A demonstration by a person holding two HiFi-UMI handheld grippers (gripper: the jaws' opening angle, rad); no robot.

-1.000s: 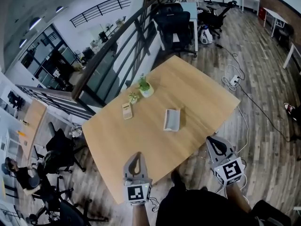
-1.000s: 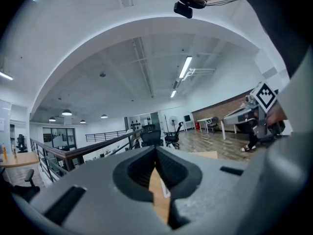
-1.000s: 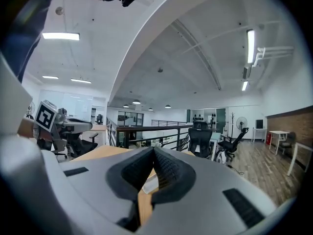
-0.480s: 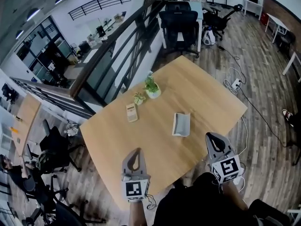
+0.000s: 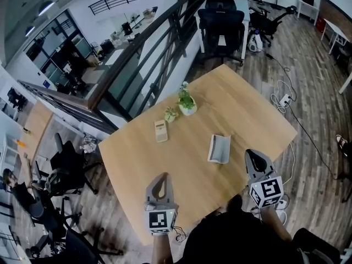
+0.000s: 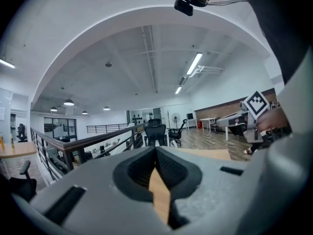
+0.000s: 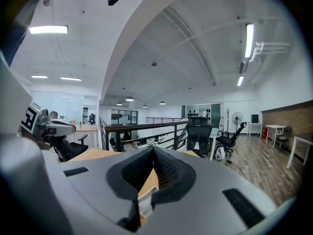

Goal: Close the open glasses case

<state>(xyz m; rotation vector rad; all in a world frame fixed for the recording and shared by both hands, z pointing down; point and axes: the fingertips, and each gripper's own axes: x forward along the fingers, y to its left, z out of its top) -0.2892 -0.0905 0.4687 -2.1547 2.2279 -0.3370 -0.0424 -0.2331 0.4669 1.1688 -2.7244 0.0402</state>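
**Both grippers hovering shut at the table's near edge, glasses case lying open**

The glasses case is lying open on the wooden table, towards the person's right and near the front edge, its pale inside facing up. Nothing is touching it.

The right gripper is hanging over the near edge of the table, just beside the case but apart from it, pointing roughly level across the tabletop. Its jaws are pressing together with nothing between them, as the right gripper view is showing.

The left gripper is hovering over the near edge further to the left, well apart from the case. Its jaws are also meeting tip to tip and holding nothing.

Two small potted plants and a small beige block are sitting on the far left part of the table. Black office chairs are standing beyond it.
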